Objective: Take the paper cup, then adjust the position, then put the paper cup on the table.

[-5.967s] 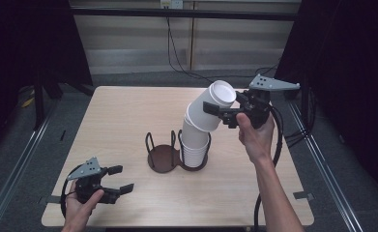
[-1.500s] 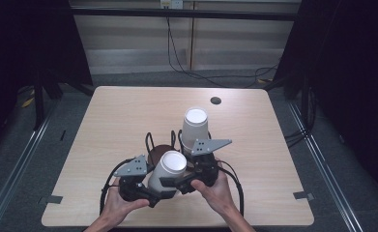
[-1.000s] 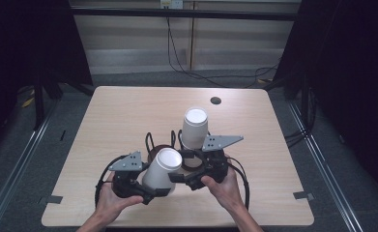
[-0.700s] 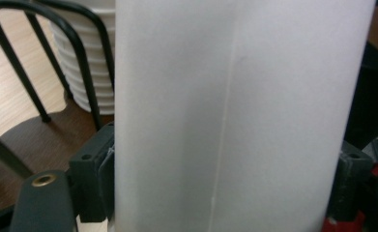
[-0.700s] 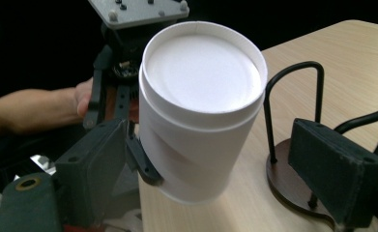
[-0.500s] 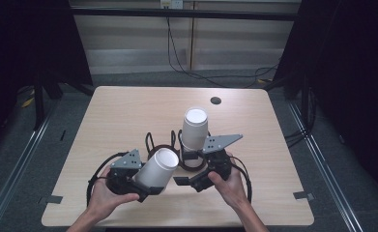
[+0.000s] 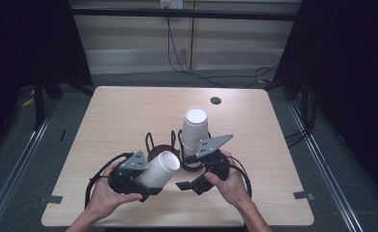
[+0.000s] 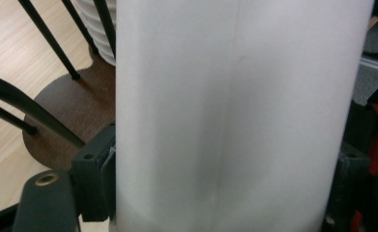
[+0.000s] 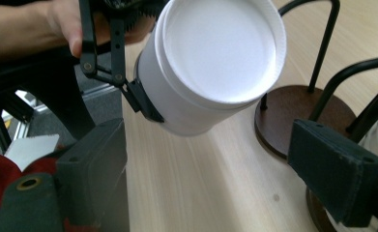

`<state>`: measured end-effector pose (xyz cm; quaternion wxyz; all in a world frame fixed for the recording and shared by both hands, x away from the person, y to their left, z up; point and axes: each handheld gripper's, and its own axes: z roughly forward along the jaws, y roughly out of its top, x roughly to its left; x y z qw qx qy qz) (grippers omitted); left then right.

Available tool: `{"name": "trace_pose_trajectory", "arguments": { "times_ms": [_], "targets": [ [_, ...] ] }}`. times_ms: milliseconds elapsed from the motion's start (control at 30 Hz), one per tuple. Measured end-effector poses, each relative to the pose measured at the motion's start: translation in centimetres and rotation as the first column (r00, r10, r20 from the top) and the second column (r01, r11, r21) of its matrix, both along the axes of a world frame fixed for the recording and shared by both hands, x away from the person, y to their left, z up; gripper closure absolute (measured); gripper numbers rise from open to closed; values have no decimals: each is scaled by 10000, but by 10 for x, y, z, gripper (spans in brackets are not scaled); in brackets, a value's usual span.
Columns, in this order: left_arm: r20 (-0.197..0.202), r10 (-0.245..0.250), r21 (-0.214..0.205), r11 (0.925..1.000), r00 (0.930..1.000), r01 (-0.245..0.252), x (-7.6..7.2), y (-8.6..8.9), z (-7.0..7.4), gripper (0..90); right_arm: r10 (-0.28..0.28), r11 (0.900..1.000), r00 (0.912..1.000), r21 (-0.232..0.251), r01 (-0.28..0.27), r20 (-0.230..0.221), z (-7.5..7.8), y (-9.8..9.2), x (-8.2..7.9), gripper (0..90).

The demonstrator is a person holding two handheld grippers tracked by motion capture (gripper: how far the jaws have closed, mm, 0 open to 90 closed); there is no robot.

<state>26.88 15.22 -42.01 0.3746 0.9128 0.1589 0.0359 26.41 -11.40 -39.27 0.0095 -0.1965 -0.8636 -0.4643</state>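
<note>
Left gripper (image 7: pixel 145 186) clamped on white cup (image 7: pixel 157 169), jaws just been closing, cup between them; cup tilted, closed end toward cup holder (image 7: pixel 163 153), just in front of it. Right gripper (image 7: pixel 192 184) jaws apart, nothing between, just beside cup, near holder's front. Cup stack (image 7: pixel 195 128) upright in holder.

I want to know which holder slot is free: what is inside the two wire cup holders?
The right holder carries a stack of white cups. The left holder's brown base looks bare, though the held cup covers its front.

High overhead — two close gripper views
</note>
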Motion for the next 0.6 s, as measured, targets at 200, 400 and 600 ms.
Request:
{"name": "trace_pose_trajectory", "arguments": {
  "times_ms": [200, 400, 600],
  "targets": [
    [139, -451, 720, 9964, 9989, 440, -3, -5, -1, 209, 196, 9969, 9996, -761, -210, -194, -3, 3, -1, 144],
    [-6, -731, 1154, 9907, 9973, 727, -7, -12, -1, 209, 343, 9917, 9993, -1231, -358, -141, -6, 5, -1, 145],
    [-134, -730, 1938, 9782, 9972, 742, -9, -18, -6, 208, 624, 9791, 9971, -1910, -695, -426, -9, 10, -2, 146]
  ]
}}
